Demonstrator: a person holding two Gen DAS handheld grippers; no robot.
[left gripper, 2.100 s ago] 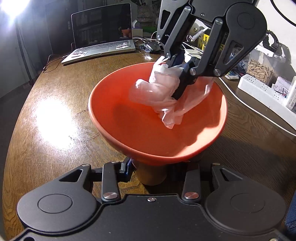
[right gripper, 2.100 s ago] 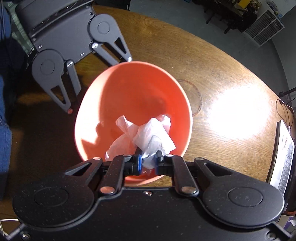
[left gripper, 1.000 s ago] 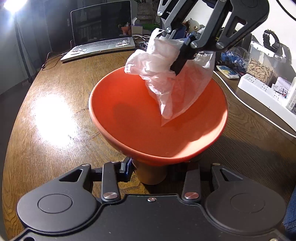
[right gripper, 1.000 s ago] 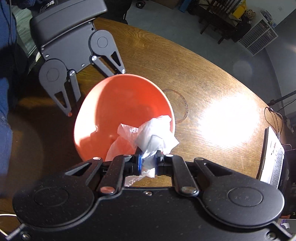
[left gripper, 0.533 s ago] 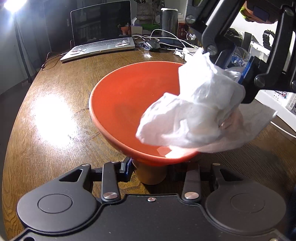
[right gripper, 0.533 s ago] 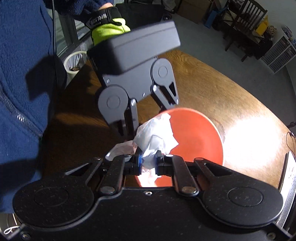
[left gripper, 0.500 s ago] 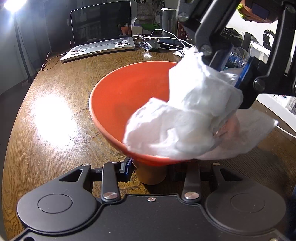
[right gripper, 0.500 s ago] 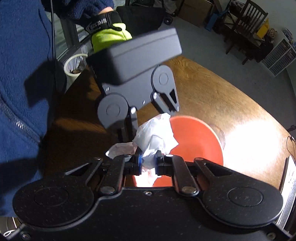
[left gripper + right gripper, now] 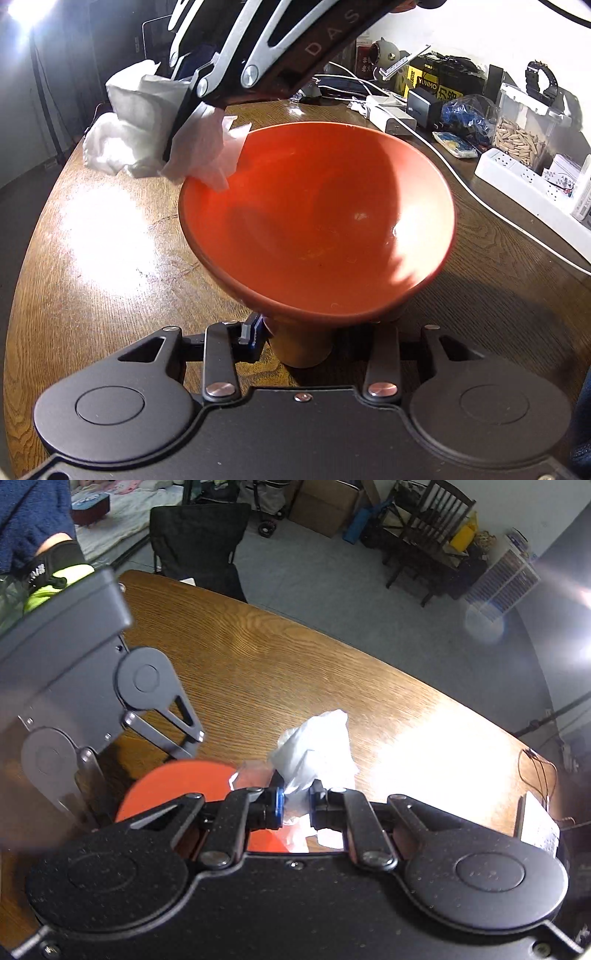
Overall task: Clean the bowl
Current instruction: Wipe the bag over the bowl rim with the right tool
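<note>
The glossy orange conical plastic bowl (image 9: 317, 221) stands on its narrow foot on the brown wooden table (image 9: 92, 258), and our left gripper (image 9: 317, 332) has its jaws closed around that foot, we judge to stop the bowl tipping. Our right gripper (image 9: 295, 806) has its jaws clamped tight on the crumpled white paper tissue (image 9: 155, 122), which hangs at the rim's ten o'clock, one corner lapping the edge, apparently clear of the basin.

One orange bowl (image 9: 317, 221), one crumpled tissue (image 9: 147, 122), two grippers, one table (image 9: 92, 258)
</note>
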